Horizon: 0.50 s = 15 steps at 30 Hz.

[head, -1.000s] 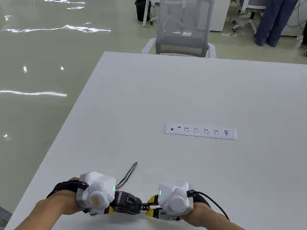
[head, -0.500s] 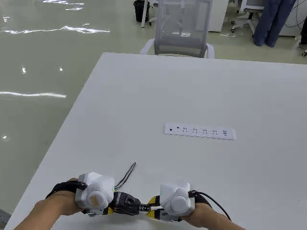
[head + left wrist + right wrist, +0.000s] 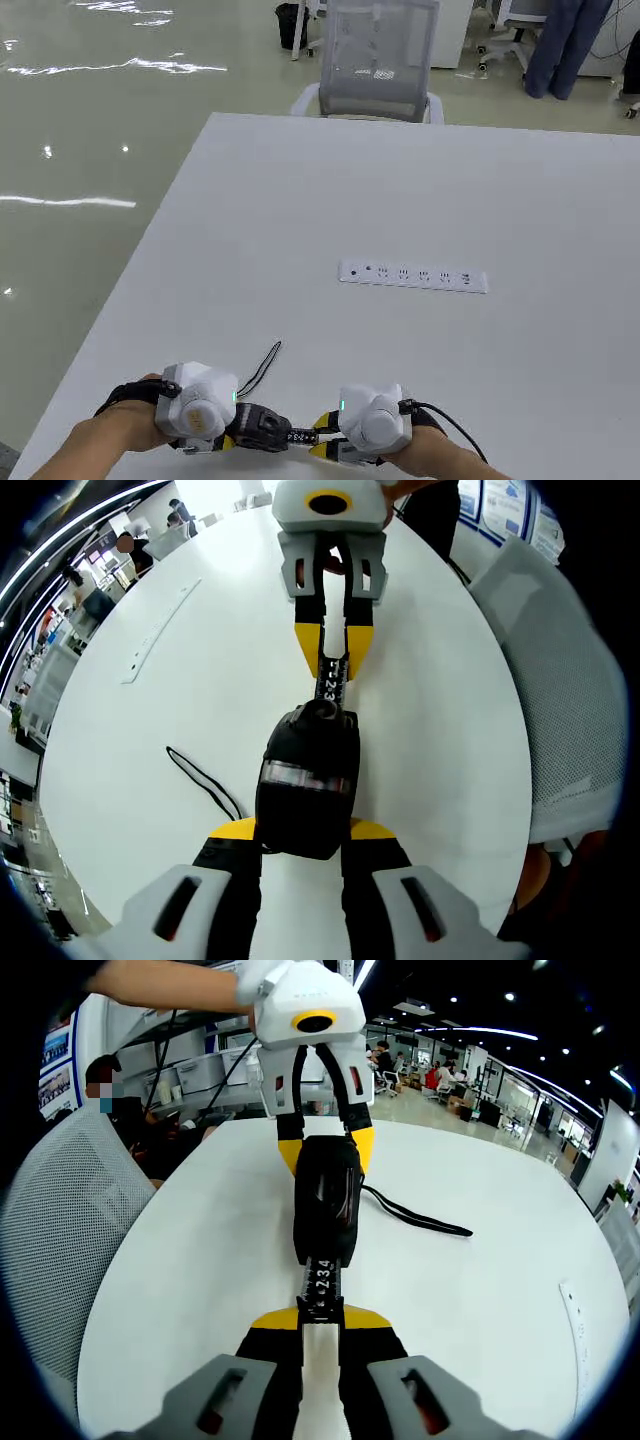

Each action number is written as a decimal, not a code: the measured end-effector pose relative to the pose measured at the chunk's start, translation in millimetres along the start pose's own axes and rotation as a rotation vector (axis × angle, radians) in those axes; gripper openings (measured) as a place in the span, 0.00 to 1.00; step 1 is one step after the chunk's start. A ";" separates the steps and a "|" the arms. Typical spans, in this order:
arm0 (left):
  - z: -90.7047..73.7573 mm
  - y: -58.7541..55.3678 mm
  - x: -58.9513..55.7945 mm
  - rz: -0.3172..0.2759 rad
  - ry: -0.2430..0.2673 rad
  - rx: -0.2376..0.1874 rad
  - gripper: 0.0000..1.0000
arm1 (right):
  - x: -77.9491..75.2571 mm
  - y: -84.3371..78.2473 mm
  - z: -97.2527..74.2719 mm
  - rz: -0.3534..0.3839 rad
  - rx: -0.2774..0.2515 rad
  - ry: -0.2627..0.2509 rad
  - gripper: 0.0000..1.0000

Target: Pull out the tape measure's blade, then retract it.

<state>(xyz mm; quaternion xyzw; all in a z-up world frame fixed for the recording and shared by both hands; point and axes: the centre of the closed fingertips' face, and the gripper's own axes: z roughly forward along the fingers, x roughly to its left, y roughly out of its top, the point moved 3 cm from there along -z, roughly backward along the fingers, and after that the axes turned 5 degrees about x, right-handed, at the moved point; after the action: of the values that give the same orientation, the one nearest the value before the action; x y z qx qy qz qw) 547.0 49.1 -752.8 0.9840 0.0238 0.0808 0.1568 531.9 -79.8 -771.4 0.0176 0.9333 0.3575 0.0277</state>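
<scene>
gripping tape measure [image 3: 308, 780], left gripper [image 3: 305, 830] faces right gripper [image 3: 320, 1318] pinching blade [image 3: 322, 1282].

A broad white worktop [image 3: 300, 200] stretches ahead, with a white power strip [image 3: 413, 276] lying flat near its middle. At the far edge, a grey mesh office chair [image 3: 378, 55] sits close against it. Off to the left, the glossy pale-green floor [image 3: 90, 120] throws back bright streaks of light. In the right gripper view, ceiling lights [image 3: 490, 1032] shine on a dark ceiling over an open office.
</scene>
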 end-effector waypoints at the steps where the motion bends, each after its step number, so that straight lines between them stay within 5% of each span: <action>1: 0.0 0.2 0.0 0.000 -0.001 0.001 0.26 | 0.1 -0.8 -0.7 0.001 0.000 0.000 0.10; 15: 1.7 0.2 -0.3 -0.005 -0.003 0.005 0.26 | 0.8 -8.5 -6.6 0.000 -0.003 -0.001 0.10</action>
<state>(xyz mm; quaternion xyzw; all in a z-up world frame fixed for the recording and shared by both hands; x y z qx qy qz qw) 547.0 48.3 -754.4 0.9845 0.0260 0.0791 0.1544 530.6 -90.5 -772.2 0.0178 0.9329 0.3587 0.0279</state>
